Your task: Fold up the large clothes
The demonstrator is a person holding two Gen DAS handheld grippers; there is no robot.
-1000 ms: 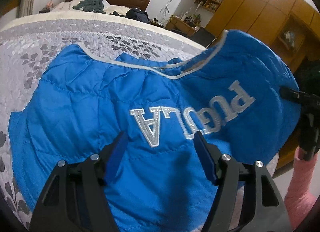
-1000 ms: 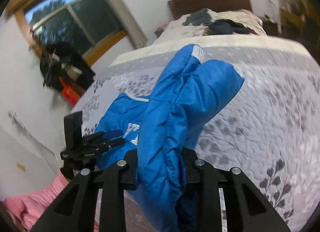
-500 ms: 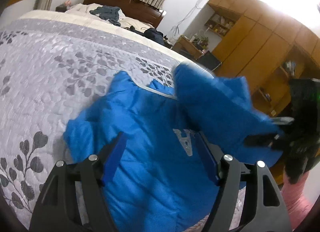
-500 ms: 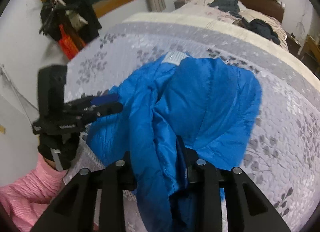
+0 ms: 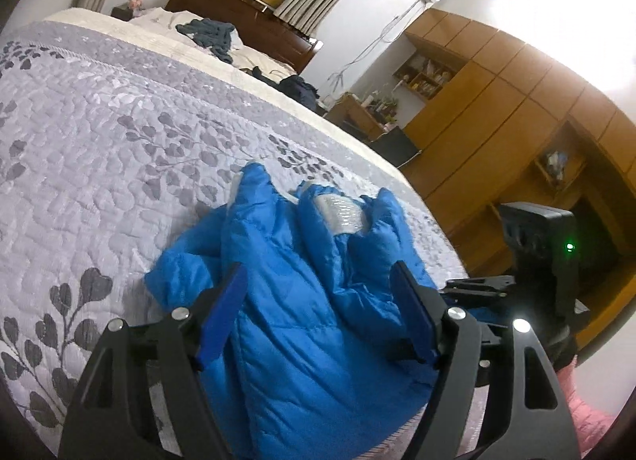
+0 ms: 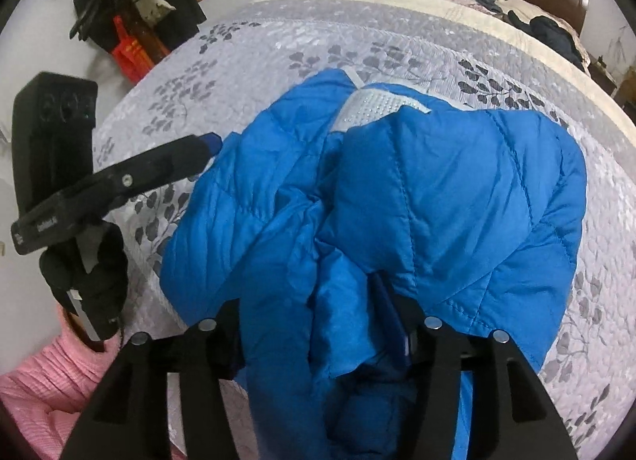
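The blue padded jacket (image 6: 397,190) lies bunched on the grey leaf-patterned bed quilt (image 5: 99,150), its near fold clamped in the right tool (image 6: 314,317), while the left tool (image 5: 318,313) hovers wide open and empty above it

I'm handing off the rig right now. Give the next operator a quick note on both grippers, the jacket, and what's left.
Right gripper: shut on a bunched fold of the blue jacket.
Left gripper: open, empty, over the jacket's near part.
Jacket: on the grey quilt near the bed's edge, one side folded over the body.
Left: lay the held fold down, release, smooth, finish folding.
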